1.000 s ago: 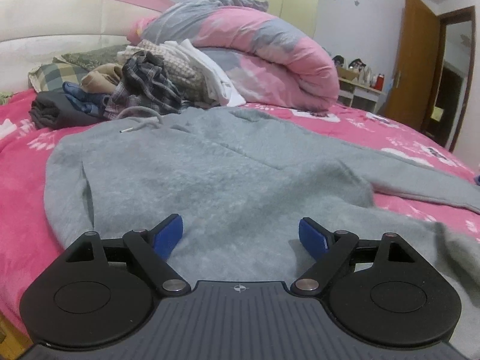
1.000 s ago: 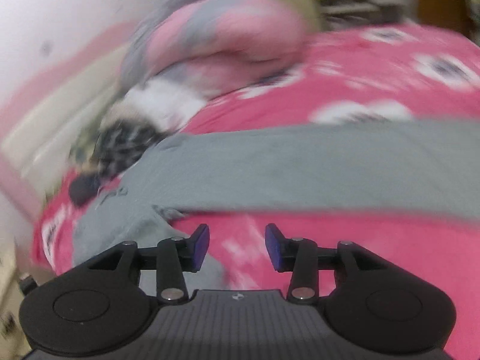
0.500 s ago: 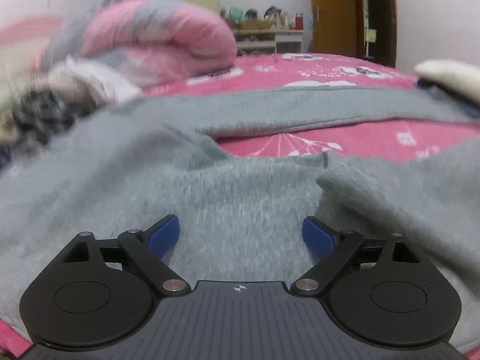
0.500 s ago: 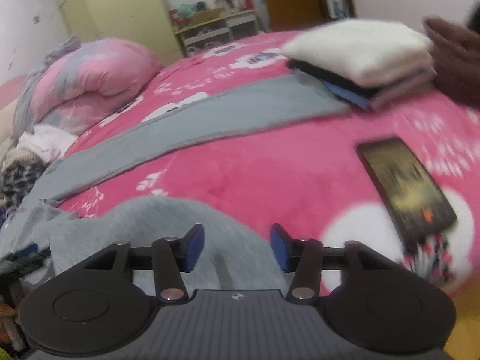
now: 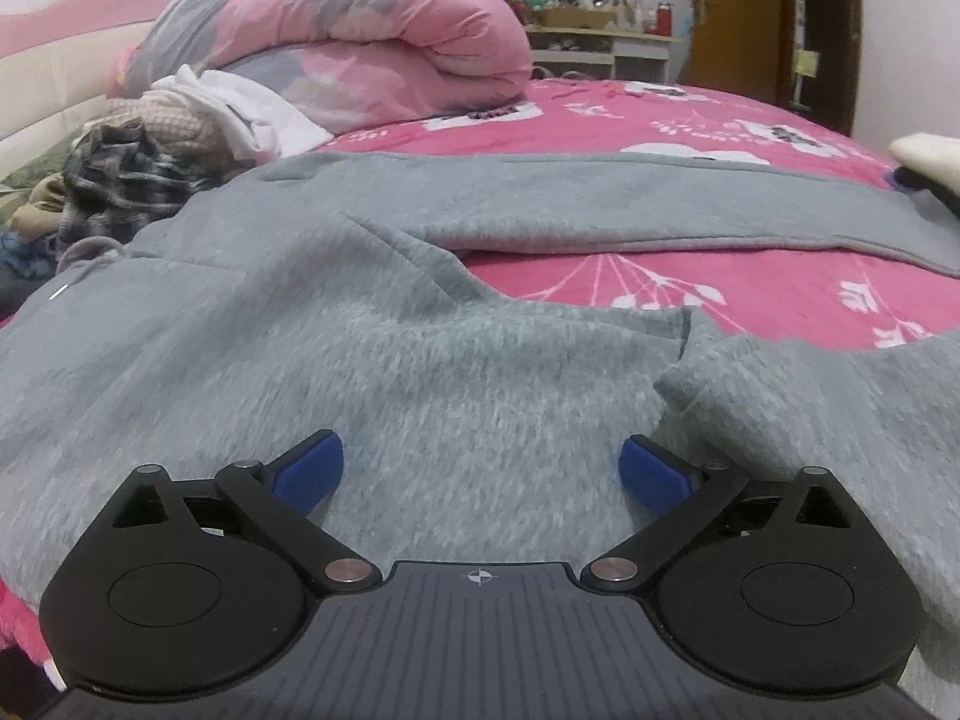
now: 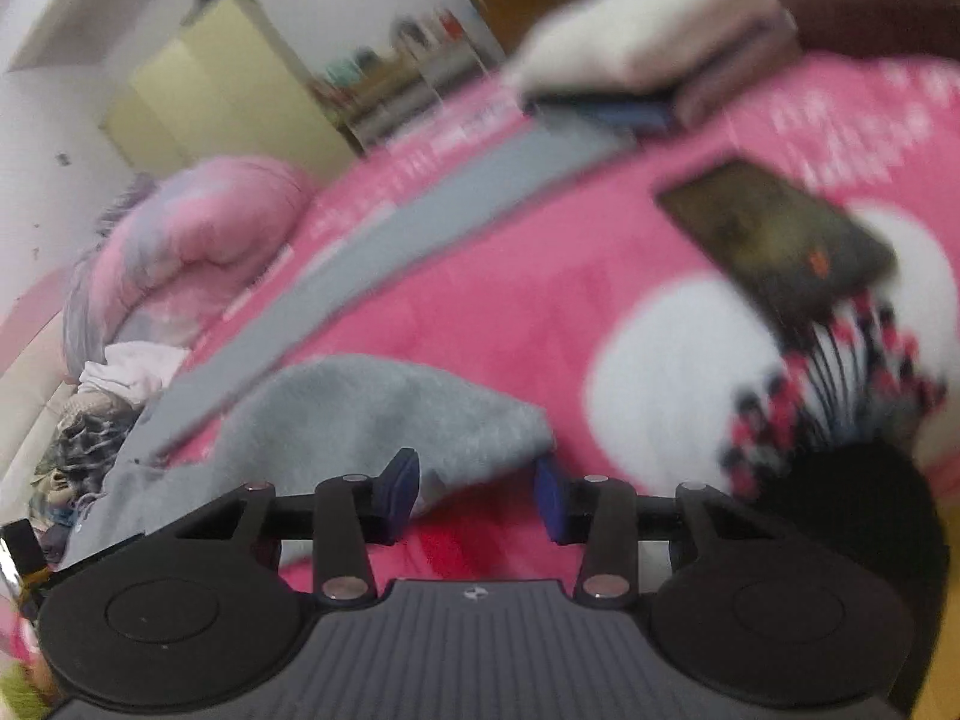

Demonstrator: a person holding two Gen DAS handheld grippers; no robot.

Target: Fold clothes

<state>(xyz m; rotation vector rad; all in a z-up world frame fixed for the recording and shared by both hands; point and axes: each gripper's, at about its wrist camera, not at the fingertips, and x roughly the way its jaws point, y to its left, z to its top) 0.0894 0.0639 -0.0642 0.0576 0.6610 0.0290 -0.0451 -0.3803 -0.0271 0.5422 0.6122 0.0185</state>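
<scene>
Now both grippers flank grey hoodie (image 5: 456, 396)

rolled pink quilt (image 5: 360, 36), phone (image 6: 774, 234) on pink bedspread (image 5: 690, 294), wooden door (image 5: 738, 18)

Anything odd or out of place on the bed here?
A phone lies loose on the pink bedspread, near the folded stack and in the folding area. The grey hoodie has one rumpled sleeve.

Pink floral bed (image 5: 750, 294) bearing grey hoodie (image 5: 360, 360), rolled quilt (image 5: 360, 42), clothes heap (image 5: 150, 162), phone (image 6: 774, 234).
</scene>
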